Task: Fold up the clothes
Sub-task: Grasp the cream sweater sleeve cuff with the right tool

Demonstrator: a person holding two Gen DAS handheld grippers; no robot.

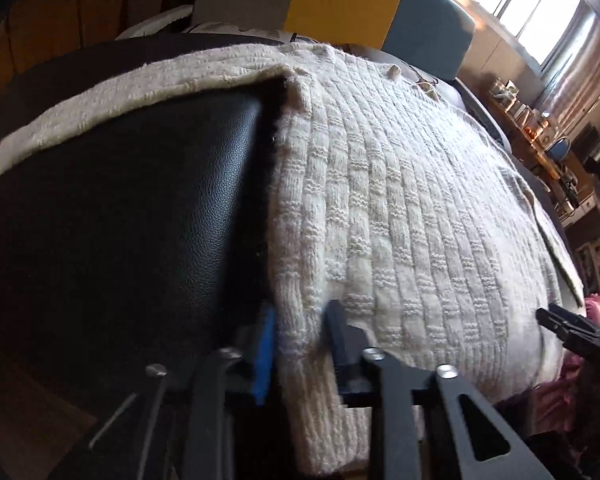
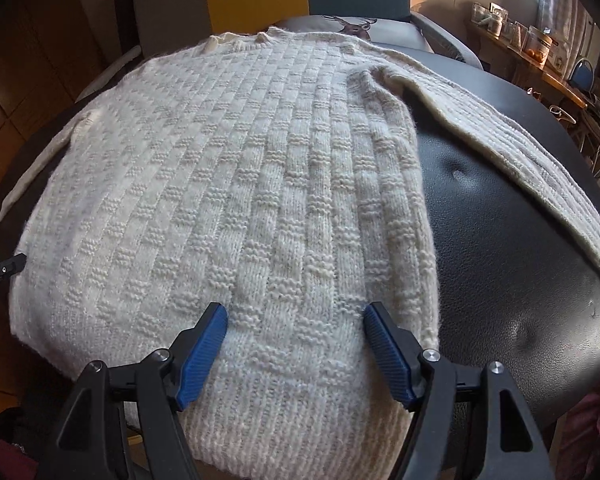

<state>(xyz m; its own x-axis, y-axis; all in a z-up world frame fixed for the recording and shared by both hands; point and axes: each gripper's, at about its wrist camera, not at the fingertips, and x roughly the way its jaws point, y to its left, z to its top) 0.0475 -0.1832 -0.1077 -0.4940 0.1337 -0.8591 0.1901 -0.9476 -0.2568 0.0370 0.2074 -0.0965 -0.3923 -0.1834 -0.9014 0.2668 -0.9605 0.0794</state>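
- Sweater (image 2: 228,184) lies flat on the black seat (image 2: 500,240), sleeves spread (ready for folding).
- Left gripper (image 1: 300,320) pinches its hem corner.
- Right gripper (image 2: 296,328) hovers wide open over the hem.

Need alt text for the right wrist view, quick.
A cream knitted sweater lies spread flat on a black leather surface, one sleeve stretched out to the right. The right tongs sit open over its ribbed hem.
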